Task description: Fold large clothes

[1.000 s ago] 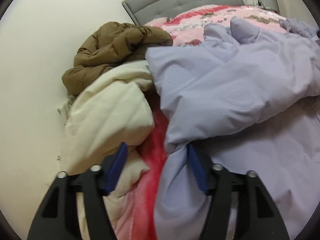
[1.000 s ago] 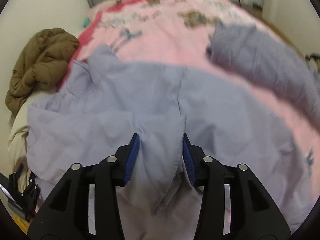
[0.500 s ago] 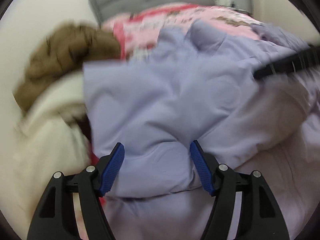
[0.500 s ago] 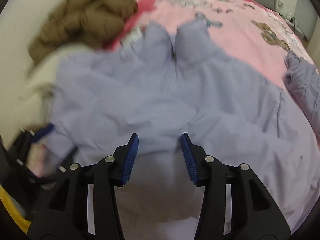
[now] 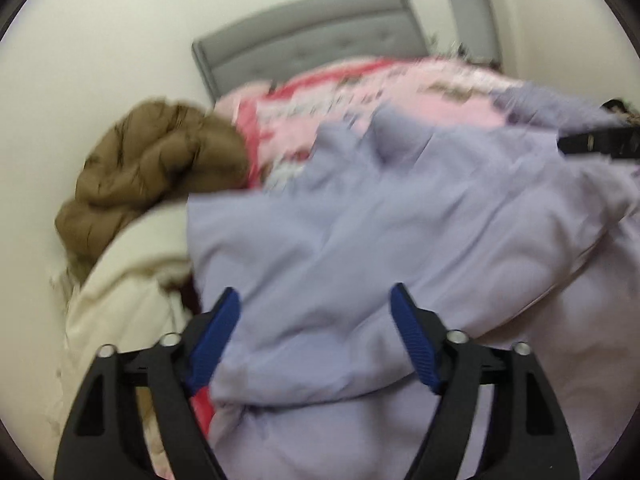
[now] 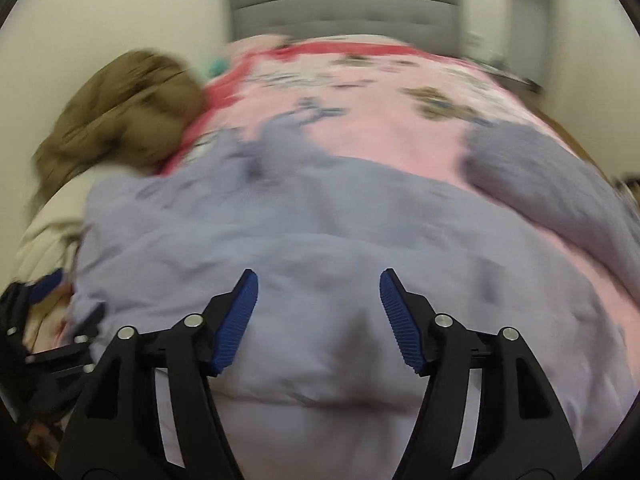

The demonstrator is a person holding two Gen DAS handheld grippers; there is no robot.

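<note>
A large lavender garment [image 5: 400,220] lies crumpled across the pink bed, blurred by motion in both views. My left gripper [image 5: 314,292] hovers over its near left part. The jaws are opening wide and the cloth lies loose between the blue pads [image 5: 216,336], unpressed. My right gripper [image 6: 318,274] is over the garment's near middle [image 6: 320,240]. Its jaws are opening too, and the fabric below bulges up between them without being pinched. Each gripper shows at the edge of the other's view: the right gripper's black body [image 5: 596,142] and the left gripper's black body [image 6: 44,320].
A brown puffer jacket [image 5: 160,168] and a cream jacket [image 5: 128,280] are piled against the wall on the left. The pink patterned blanket [image 6: 380,128] runs back to the grey headboard [image 6: 344,12]. Another lavender piece [image 6: 540,184] lies at the right.
The left gripper has swung right, from the cream jacket over the lavender garment, and its jaws have spread. The right gripper has let go of the fold it pinched and now stands wider.
</note>
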